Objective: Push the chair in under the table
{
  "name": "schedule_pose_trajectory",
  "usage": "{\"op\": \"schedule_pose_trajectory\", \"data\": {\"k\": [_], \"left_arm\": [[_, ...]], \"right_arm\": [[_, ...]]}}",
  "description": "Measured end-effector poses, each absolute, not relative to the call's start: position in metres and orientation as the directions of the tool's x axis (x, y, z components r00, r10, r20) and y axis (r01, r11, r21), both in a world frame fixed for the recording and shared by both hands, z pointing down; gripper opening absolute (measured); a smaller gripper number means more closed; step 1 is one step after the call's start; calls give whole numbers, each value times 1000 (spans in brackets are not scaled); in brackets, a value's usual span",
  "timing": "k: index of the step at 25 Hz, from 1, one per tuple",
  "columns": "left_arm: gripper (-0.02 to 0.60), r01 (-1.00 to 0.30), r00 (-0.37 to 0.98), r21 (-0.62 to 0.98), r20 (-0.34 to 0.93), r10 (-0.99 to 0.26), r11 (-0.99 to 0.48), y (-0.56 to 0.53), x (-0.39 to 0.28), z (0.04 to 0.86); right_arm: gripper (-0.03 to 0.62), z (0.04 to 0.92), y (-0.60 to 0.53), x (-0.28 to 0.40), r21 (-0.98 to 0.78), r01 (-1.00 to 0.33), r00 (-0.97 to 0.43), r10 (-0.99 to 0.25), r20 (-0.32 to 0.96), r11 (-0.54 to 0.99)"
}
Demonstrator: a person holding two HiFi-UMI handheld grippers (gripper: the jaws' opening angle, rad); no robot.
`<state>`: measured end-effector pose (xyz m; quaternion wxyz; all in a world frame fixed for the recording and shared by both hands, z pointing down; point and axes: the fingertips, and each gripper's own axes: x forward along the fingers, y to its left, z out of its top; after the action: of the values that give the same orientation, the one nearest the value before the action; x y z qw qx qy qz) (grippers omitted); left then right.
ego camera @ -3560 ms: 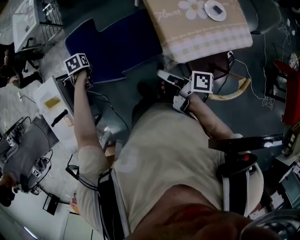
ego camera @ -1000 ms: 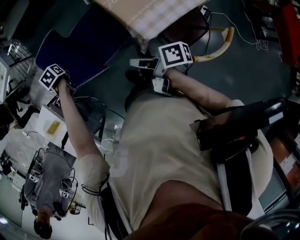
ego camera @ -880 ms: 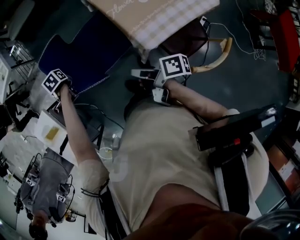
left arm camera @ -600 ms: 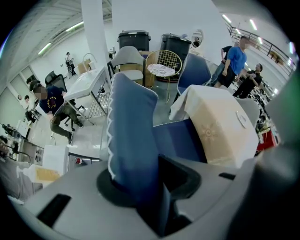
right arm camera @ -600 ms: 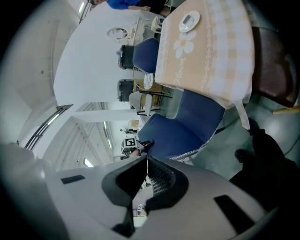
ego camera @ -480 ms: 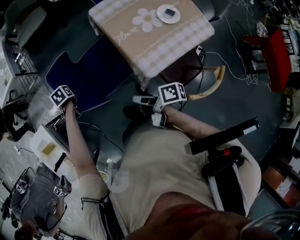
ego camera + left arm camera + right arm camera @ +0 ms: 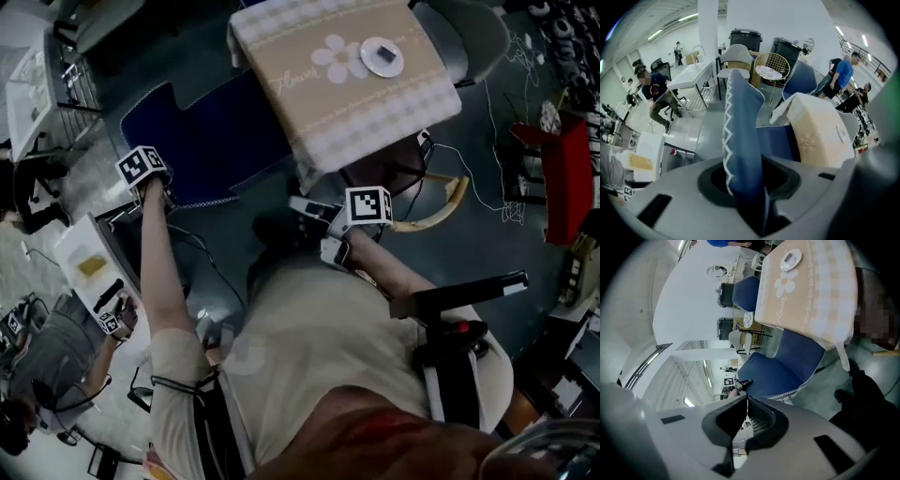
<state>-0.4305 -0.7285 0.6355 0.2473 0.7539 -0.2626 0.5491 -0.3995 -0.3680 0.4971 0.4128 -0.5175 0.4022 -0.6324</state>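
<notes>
A dark blue chair (image 7: 220, 141) with white stitching along its edge stands left of the table (image 7: 323, 94), which has a beige flower cloth. My left gripper (image 7: 148, 178) is at the chair's left corner. In the left gripper view the stitched chair back (image 7: 740, 122) runs up between the jaws, and the left gripper (image 7: 743, 180) is shut on it. My right gripper (image 7: 305, 204) hangs below the table's near corner, shut and holding nothing. In the right gripper view, the right gripper (image 7: 746, 413) points at the chair (image 7: 783, 366) and the table (image 7: 811, 291).
A white plate (image 7: 382, 56) lies on the table. A dark seat with a curved wooden arm (image 7: 441, 211) sits under the table's near right side. A red chair (image 7: 562, 178) and cables are at the right, and a white cabinet (image 7: 89, 267) and a seated person (image 7: 56, 347) at the left.
The head view has swung, bringing the whole table top into sight. Both grippers keep their places against the chair and the table. I cannot tell whether the chair has shifted.
</notes>
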Motion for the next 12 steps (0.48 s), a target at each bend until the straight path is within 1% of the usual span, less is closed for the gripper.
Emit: {"op": "schedule_pose_trajectory", "data": {"k": [7,12], "left_arm": [[126,-737,315,175,944,-102,-653,-735,-437,634],[126,-752,360,224,928,-101,-620,-735,-443,632]], "right_arm": [[12,503,-366,-390,-936,78,-131,-934,331,-342],[12,502,-372,-385,-942,67,-141,-938,316,-328]]}}
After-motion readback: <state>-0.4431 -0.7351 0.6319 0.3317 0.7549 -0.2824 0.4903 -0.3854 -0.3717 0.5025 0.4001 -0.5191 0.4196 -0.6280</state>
